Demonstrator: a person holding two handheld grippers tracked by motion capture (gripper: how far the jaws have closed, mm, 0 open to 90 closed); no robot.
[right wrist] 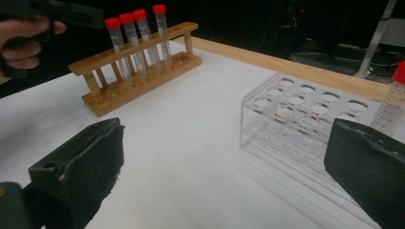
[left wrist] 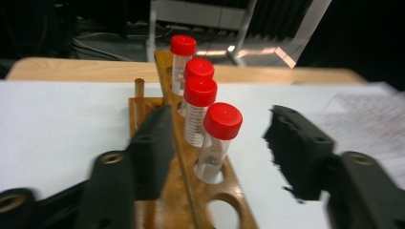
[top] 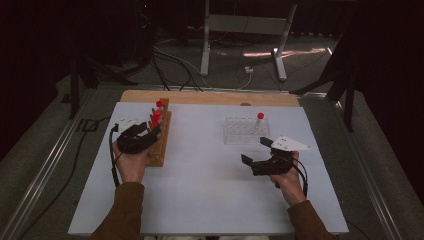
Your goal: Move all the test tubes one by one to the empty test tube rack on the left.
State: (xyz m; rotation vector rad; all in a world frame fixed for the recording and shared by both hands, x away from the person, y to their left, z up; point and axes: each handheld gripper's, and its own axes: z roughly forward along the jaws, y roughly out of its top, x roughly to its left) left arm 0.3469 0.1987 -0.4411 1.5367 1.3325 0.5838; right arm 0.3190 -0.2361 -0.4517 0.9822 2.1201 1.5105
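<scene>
A wooden rack (top: 159,150) stands at the table's left and holds several clear tubes with red caps (top: 157,115). My left gripper (top: 151,133) is open at its near end. In the left gripper view the jaws stand wide on either side of the nearest tube (left wrist: 217,140) without touching it, above the wooden rack (left wrist: 210,200). A clear plastic rack (top: 242,130) at right centre holds one red-capped tube (top: 260,120). My right gripper (top: 255,150) is open just in front of it with nothing between its jaws. The right gripper view shows the clear rack (right wrist: 305,119) and its tube (right wrist: 391,105).
The white table top (top: 200,185) has a wooden strip (top: 210,97) along its far edge. Beyond it are a dark floor, cables and a metal stand (top: 240,30). The wooden rack (right wrist: 138,67) and the left hand (right wrist: 24,38) show far off in the right gripper view.
</scene>
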